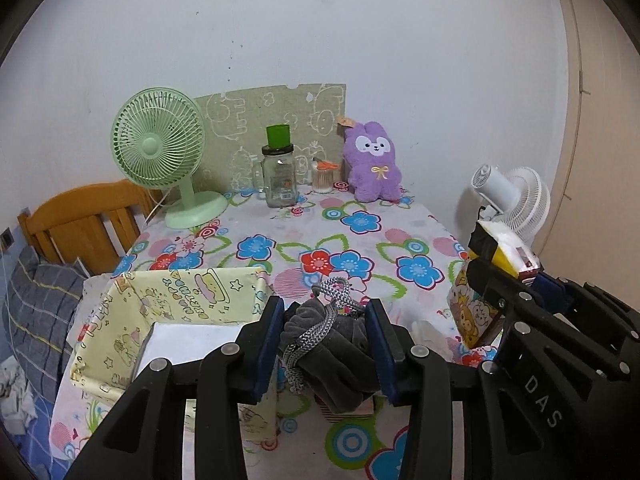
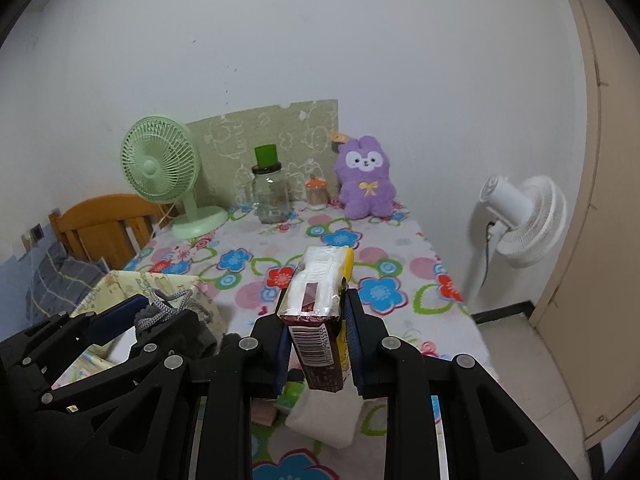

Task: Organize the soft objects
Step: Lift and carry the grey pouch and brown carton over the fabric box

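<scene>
My left gripper [image 1: 325,320] is shut on a grey drawstring pouch [image 1: 332,344] with a braided cord, held above the table just right of a yellow cartoon-print fabric box [image 1: 176,300]. My right gripper [image 2: 316,320] is shut on a tissue pack [image 2: 320,300] with a yellow and maroon wrapper, held above the floral tablecloth [image 2: 380,264]. The left gripper and pouch also show in the right wrist view [image 2: 160,312], over the box [image 2: 120,284]. The right gripper and pack show in the left wrist view [image 1: 504,256]. A purple plush bunny [image 1: 374,162] sits at the table's back.
A green desk fan [image 1: 160,148], a glass jar with a green cup on top [image 1: 280,176] and a toothpick jar [image 1: 324,176] stand at the back. A white standing fan [image 2: 520,220] is right of the table. A wooden bed headboard [image 1: 80,224] is left. Soft white items lie below the right gripper [image 2: 320,420].
</scene>
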`<state>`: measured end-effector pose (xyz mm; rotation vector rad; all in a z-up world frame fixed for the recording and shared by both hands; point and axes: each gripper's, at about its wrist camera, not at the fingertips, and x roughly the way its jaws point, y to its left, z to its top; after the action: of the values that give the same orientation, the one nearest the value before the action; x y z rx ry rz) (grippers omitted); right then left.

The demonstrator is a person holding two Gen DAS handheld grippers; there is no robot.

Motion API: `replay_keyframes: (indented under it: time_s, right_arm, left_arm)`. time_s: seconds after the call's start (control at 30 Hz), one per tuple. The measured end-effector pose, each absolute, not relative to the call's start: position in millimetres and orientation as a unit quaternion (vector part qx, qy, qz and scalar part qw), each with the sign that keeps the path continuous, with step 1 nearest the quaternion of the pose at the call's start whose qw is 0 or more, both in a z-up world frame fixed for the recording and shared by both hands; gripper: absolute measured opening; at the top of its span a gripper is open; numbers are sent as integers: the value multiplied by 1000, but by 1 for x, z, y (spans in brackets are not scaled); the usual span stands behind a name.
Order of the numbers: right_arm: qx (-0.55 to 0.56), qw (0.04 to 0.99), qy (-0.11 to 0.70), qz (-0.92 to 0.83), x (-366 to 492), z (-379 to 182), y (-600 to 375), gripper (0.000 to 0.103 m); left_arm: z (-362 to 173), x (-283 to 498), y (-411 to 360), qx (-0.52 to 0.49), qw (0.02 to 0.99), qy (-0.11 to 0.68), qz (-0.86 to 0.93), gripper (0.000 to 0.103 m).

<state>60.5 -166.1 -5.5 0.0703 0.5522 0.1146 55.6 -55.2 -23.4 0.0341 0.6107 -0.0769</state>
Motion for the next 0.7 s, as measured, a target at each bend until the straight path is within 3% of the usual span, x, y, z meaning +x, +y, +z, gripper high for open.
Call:
replay_keyframes:
  time_s: [0.7]
  right_arm:
    - [16,961,263,84,78,13,-117,27]
  left_arm:
    - [-12,68,-7,16,957,288,-13,43]
